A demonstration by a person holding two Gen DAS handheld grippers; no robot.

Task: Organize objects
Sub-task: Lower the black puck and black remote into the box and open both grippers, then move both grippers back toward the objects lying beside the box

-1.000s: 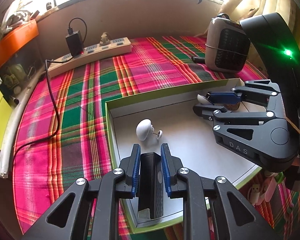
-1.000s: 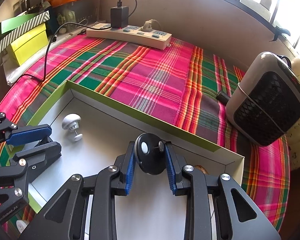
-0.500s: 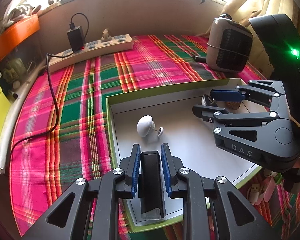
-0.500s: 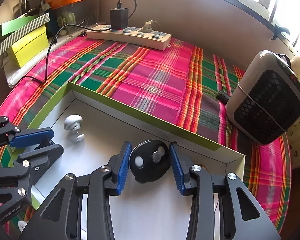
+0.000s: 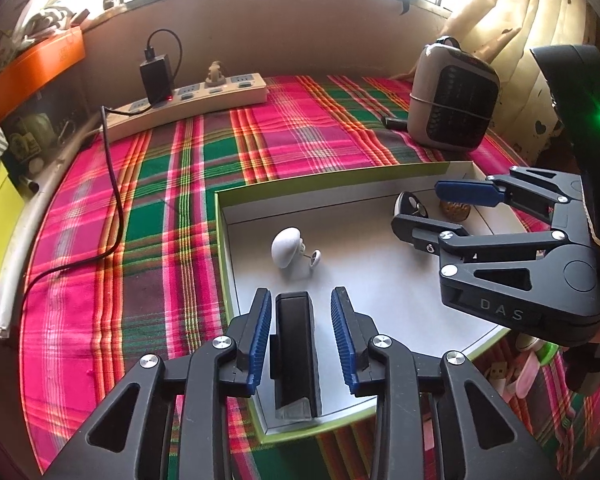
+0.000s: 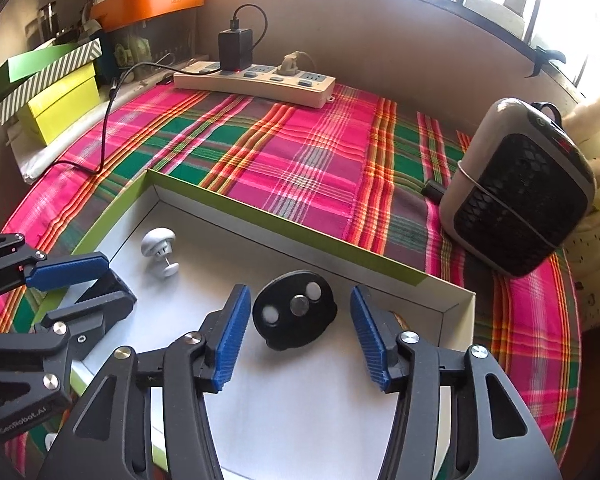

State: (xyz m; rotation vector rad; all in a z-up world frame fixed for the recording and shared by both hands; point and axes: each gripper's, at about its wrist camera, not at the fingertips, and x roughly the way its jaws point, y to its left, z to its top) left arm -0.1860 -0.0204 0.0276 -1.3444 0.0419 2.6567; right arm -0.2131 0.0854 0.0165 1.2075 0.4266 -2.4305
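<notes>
A shallow green-edged box (image 5: 332,186) (image 6: 284,220) with a white floor lies on the plaid cloth. My left gripper (image 5: 302,342) hangs over its near left corner, jaws opening, and a long black block (image 5: 296,352) stands on the floor between the pads with a gap on each side. My right gripper (image 6: 296,334) (image 5: 440,210) is over the far right corner, jaws opening too; a round black disc (image 6: 294,310) (image 5: 406,204) with white and metal studs lies free between them. A white mushroom-shaped knob (image 5: 286,246) (image 6: 158,244) rests near the box's left wall.
A small brown lump (image 5: 454,210) sits in the box's far right corner. A white power strip (image 6: 256,82) with a black charger (image 6: 235,50) and its cable (image 5: 114,208) lies at the back. A grey fan heater (image 6: 520,188) stands right; yellow and striped boxes (image 6: 56,96) sit left.
Both grippers went from shut on their objects to open. The black block now stands free between the left pads; the black disc dropped flat onto the box floor between the right pads.
</notes>
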